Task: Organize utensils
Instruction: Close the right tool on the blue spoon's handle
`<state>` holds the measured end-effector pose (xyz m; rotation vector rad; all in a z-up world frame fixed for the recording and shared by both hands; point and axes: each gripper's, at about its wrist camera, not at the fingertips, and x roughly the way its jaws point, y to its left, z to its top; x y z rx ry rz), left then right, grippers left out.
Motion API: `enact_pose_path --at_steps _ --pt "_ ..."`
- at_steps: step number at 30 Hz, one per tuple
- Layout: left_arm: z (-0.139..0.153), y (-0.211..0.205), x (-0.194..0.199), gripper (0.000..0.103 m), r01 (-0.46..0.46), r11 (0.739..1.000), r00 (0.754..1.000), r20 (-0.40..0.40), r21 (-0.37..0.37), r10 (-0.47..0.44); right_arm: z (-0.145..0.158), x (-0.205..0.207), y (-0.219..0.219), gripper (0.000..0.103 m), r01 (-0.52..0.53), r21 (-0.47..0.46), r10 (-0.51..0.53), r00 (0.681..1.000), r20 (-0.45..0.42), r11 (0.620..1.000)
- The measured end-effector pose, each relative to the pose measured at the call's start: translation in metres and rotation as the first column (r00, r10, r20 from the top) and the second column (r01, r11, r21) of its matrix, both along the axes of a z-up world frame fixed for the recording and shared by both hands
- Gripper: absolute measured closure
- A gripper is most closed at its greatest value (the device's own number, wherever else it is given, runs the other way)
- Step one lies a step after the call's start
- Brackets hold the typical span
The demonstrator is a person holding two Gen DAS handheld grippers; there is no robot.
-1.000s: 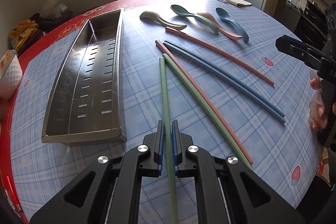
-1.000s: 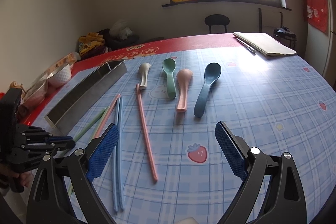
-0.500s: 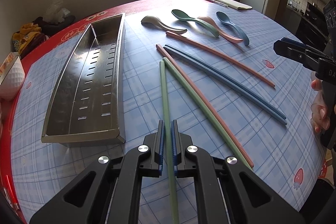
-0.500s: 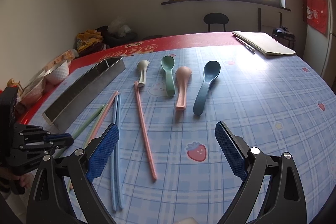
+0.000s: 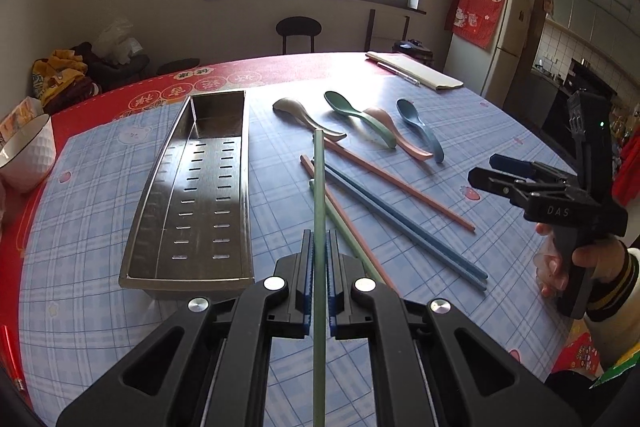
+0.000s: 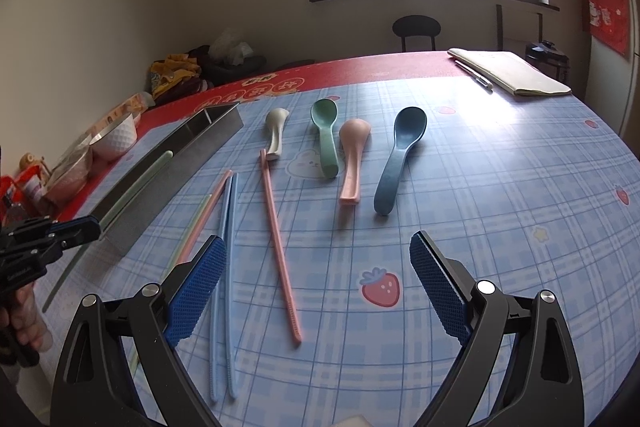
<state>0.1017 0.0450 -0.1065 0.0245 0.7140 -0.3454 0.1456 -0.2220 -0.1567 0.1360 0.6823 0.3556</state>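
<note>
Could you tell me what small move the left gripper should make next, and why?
Probably carry it left over the metal tray. The left gripper is shut on a green chopstick that is lifted off the table, and the tray beside it holds nothing, while the other chopsticks and spoons lie loose on the cloth.

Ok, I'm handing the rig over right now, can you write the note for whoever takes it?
Left tool: shut on a green chopstick, lifted off the table.
Right tool: open, holding nothing, above the table.
Metal tray: nothing in it yet.
On the cloth: the second green chopstick, two pink chopsticks, the blue pair, four spoons.
Left to do: put all of these in the tray.
</note>
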Motion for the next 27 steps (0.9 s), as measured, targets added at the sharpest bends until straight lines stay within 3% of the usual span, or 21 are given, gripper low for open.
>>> enact_pose_path --at_steps 10,14,16,22,27 --pt "0.042 0.029 0.039 0.097 -0.035 0.984 0.993 0.108 -0.175 0.054 0.010 0.047 -0.009 0.013 -0.006 0.074 0.017 0.988 -0.154 0.997" --pt "0.048 0.044 0.064 0.097 -0.057 0.974 0.989 0.123 -0.220 0.086 0.021 0.075 -0.007 0.014 0.045 -0.011 -0.046 0.992 -0.115 0.999" --pt "0.048 0.051 0.076 0.097 -0.062 0.970 0.989 0.117 -0.234 0.092 0.012 0.098 -0.014 0.040 0.099 0.006 -0.097 0.982 -0.162 0.995" --pt "0.041 0.066 0.089 0.097 -0.053 0.969 0.989 0.123 -0.241 0.085 -0.025 0.145 -0.036 0.066 0.249 0.092 -0.208 0.923 -0.323 0.964" --pt "0.030 0.075 0.094 0.097 -0.055 0.965 0.992 0.097 -0.257 0.082 -0.029 0.157 -0.033 0.077 0.269 0.104 -0.220 0.915 -0.338 0.958"
